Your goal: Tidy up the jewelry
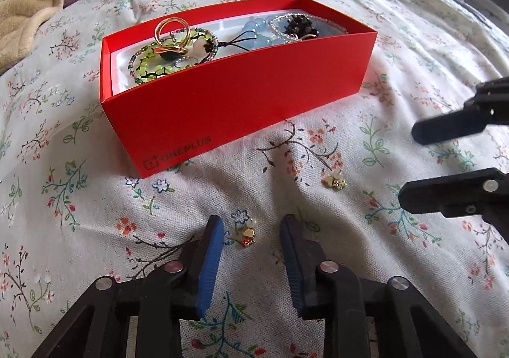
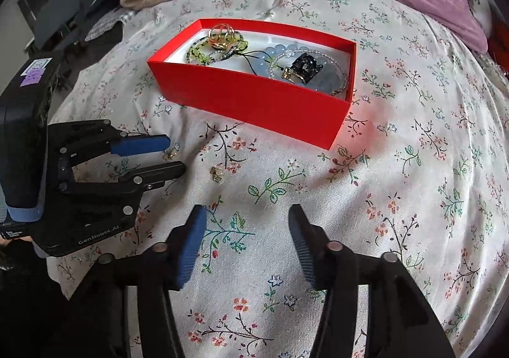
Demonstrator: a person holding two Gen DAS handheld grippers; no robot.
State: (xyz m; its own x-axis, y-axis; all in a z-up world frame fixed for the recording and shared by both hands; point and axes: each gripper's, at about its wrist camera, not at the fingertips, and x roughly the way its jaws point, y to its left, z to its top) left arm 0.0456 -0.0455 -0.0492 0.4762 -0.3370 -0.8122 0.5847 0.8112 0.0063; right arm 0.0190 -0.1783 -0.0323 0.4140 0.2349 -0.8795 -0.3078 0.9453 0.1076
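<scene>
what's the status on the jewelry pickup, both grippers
Left gripper open, fingers straddling a small gold earring, not pinched. Right gripper open, empty. Second earring loose on bedspread; red box already holds bracelets. Nothing blocking.

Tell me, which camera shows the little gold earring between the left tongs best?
The left wrist view: the earring lies close and sharp on the bedspread, between the open left tongs. The right wrist view shows it only as a tiny glint beside those tongs.
</scene>
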